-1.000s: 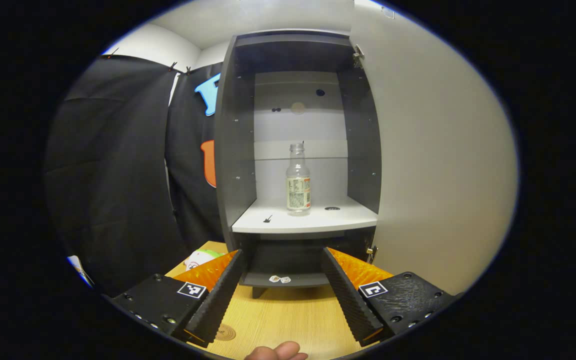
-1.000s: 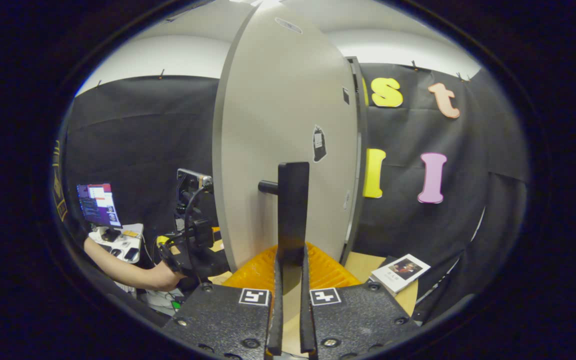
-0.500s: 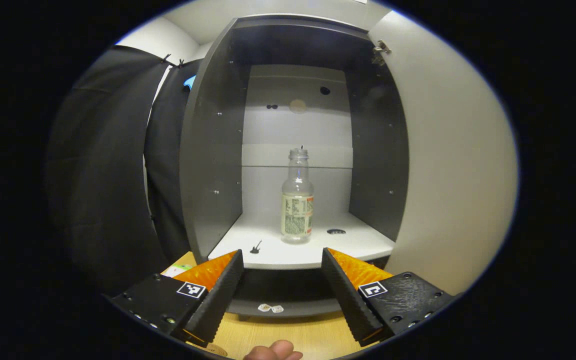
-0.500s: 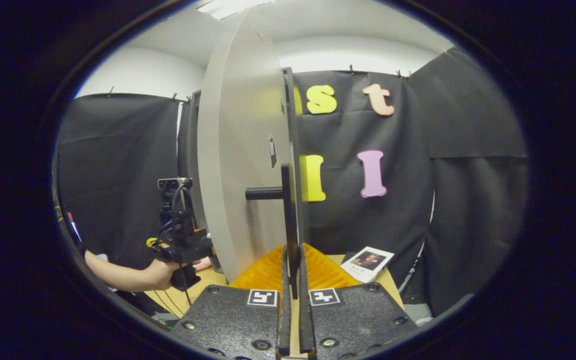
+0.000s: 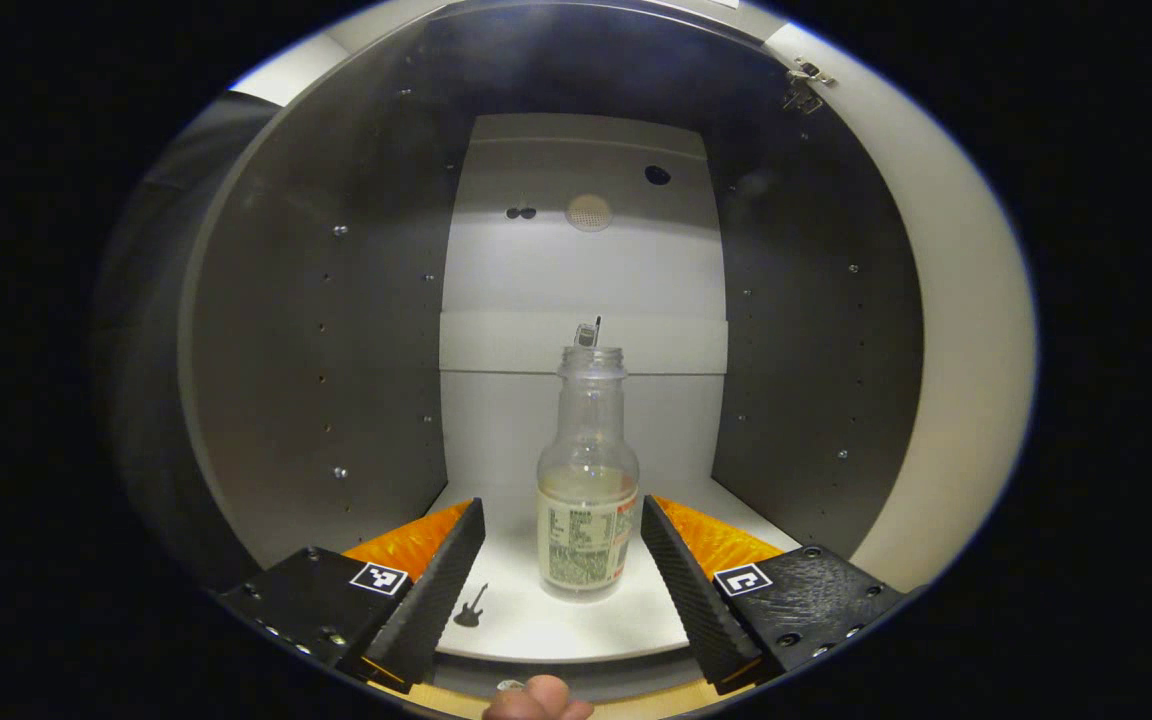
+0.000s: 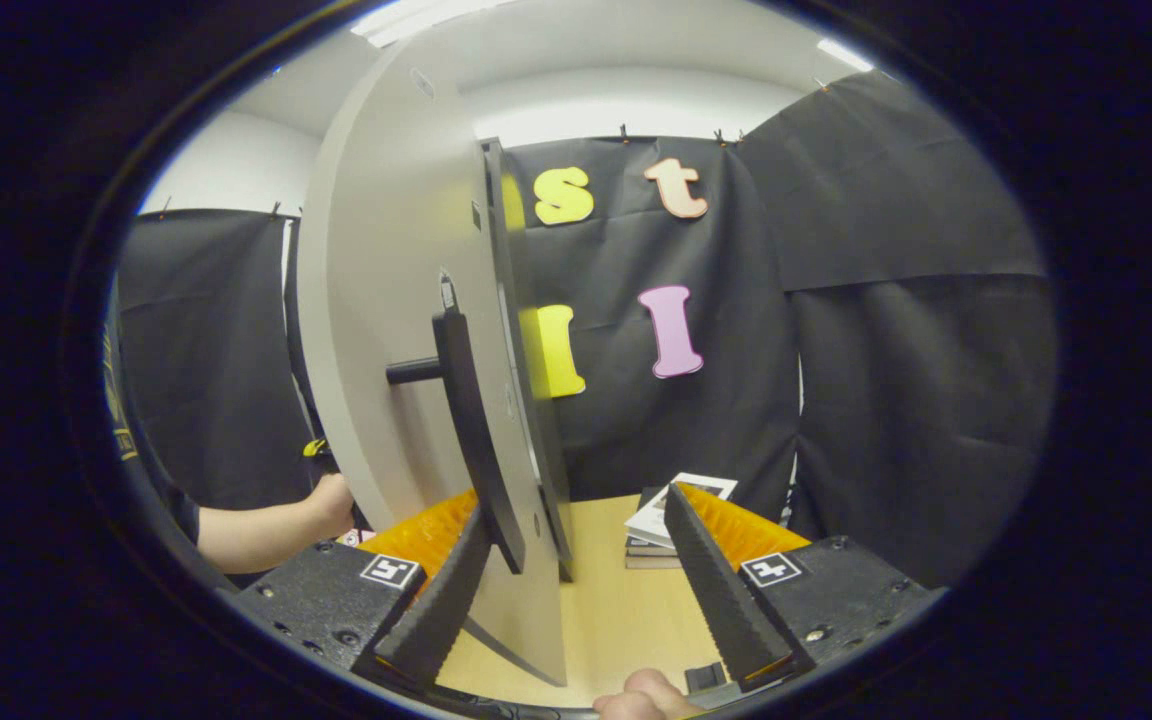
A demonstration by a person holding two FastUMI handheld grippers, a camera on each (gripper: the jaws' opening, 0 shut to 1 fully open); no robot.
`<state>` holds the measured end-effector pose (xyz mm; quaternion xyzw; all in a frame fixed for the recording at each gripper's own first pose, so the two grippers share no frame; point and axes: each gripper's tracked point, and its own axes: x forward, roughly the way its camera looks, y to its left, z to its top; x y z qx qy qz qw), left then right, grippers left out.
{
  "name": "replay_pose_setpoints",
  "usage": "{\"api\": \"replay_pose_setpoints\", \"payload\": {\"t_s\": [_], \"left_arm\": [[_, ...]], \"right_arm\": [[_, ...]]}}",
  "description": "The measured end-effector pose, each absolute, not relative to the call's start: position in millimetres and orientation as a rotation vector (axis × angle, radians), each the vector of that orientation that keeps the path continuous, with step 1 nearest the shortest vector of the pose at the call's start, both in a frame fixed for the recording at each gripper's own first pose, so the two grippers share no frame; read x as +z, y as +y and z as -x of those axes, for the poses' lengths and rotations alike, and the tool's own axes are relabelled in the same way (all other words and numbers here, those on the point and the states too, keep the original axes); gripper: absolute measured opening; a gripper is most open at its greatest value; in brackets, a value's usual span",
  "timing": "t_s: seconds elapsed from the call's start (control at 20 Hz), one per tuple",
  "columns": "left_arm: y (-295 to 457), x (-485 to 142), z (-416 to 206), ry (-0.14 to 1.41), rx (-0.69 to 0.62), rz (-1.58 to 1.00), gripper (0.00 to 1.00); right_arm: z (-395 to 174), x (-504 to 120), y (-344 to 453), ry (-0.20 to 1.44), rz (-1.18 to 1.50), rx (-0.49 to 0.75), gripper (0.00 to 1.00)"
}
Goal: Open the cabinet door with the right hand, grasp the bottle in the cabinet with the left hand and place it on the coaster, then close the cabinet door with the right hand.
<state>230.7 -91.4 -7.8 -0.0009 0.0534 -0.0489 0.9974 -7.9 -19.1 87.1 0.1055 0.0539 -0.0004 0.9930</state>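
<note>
- The grey cabinet (image 5: 316, 380) stood open, with its white shelf (image 5: 556, 620) at the bottom.
- The clear bottle (image 5: 587, 480) stood upright on that shelf, looking empty and light.
- Your left gripper (image 5: 563, 570) was wide open, one finger on each side of the bottle, not touching.
- You could have squeezed the labelled middle gently; it looked slippery.
- Your right gripper (image 6: 576, 580) was wide open beside the door handle (image 6: 471, 430).

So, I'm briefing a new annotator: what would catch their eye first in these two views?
In the left gripper view, the clear bottle stands upright on the cabinet's white shelf, centred ahead of the open left gripper. In the right gripper view, the open cabinet door with its dark handle rises just ahead of the open right gripper.
</note>
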Motion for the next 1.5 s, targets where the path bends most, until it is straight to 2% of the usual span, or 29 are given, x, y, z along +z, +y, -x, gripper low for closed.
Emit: {"api": "replay_pose_setpoints", "payload": {"t_s": [0.05, 0.1, 0.2, 0.7, 0.75, 0.8, 1.05, 1.4, 1.5], "left_arm": [[-93, -7, -239, 0.111, -0.097, -0.007, 0.95], [-93, -7, -247, 0.108, -0.094, -0.013, 0.95], [-97, -7, -258, 0.102, -0.107, -0.005, 0.95], [-106, -41, -285, 0.209, -0.104, 0.012, 0.95], [-104, -44, -287, 0.223, -0.091, 0.010, 0.93], [-102, -43, -289, 0.221, -0.083, 0.007, 0.76], [-102, -22, -276, 0.179, -0.081, 0.022, 0.76], [-79, 7, -215, 0.113, -0.046, -0.020, 0.75], [-57, 2, -180, 0.145, 0.001, -0.041, 0.76]], "right_arm": [[9, 86, -19, 0.115, -0.202, 0.002, 0.97], [10, 87, -21, 0.118, -0.199, -0.008, 1.00], [12, 88, -20, 0.121, -0.199, -0.018, 0.97], [10, 89, -23, 0.119, -0.185, -0.008, 1.00], [10, 88, -22, 0.119, -0.194, -0.006, 0.98], [10, 89, -20, 0.118, -0.203, -0.002, 1.00], [9, 88, -24, 0.117, -0.213, -0.001, 1.00], [27, 69, -25, 0.128, -0.275, 0.066, 1.00], [35, 45, -50, 0.198, -0.246, -0.020, 1.00]]}}
